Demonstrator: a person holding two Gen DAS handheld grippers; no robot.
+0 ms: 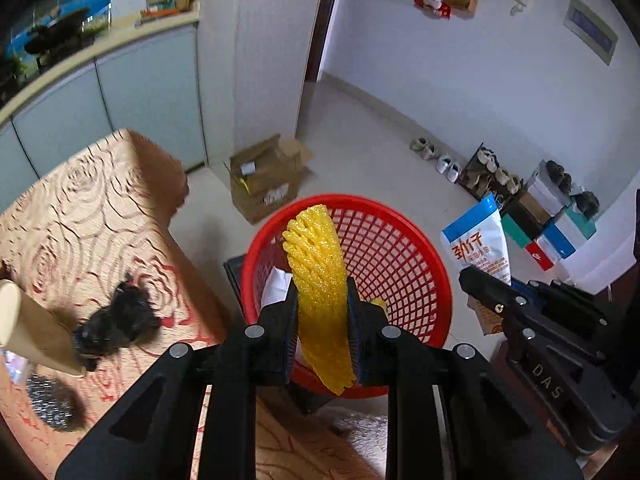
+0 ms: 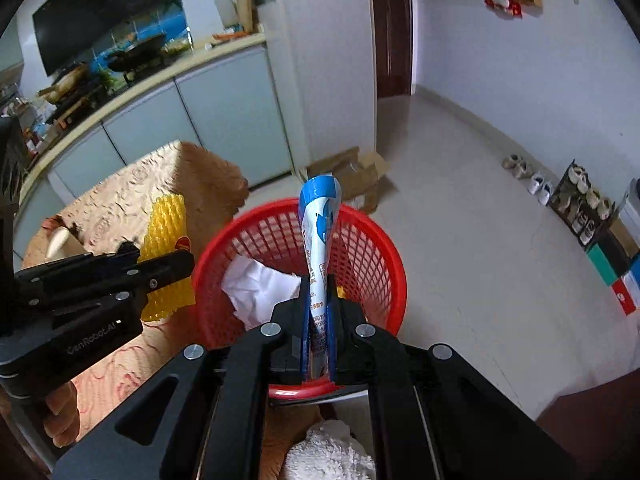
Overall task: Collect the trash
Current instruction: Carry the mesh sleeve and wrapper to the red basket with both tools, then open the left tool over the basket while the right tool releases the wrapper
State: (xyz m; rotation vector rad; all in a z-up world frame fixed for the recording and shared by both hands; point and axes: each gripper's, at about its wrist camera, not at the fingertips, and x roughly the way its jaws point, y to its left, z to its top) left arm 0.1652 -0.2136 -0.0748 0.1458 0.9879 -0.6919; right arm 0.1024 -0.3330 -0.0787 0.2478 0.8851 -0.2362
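My left gripper [image 1: 322, 296] is shut on a yellow foam fruit net [image 1: 316, 264] and holds it upright over the near rim of a red mesh basket [image 1: 400, 220]. My right gripper [image 2: 319, 288] is shut on a blue and white snack bag [image 2: 320, 220], held upright over the same basket [image 2: 372, 240]. Crumpled white paper [image 2: 256, 284] lies inside the basket. The foam net also shows in the right wrist view [image 2: 166, 232], and the snack bag in the left wrist view [image 1: 480, 240]. A crumpled black bag [image 1: 116, 320] lies on the patterned table [image 1: 80, 208].
On the table are a paper cup [image 1: 36, 332] on its side and a steel scourer [image 1: 52, 404]. An open cardboard box [image 1: 268, 176] sits on the floor behind the basket. Shoes and boxes [image 1: 540, 200] line the right wall. A white towel [image 2: 328, 452] lies below.
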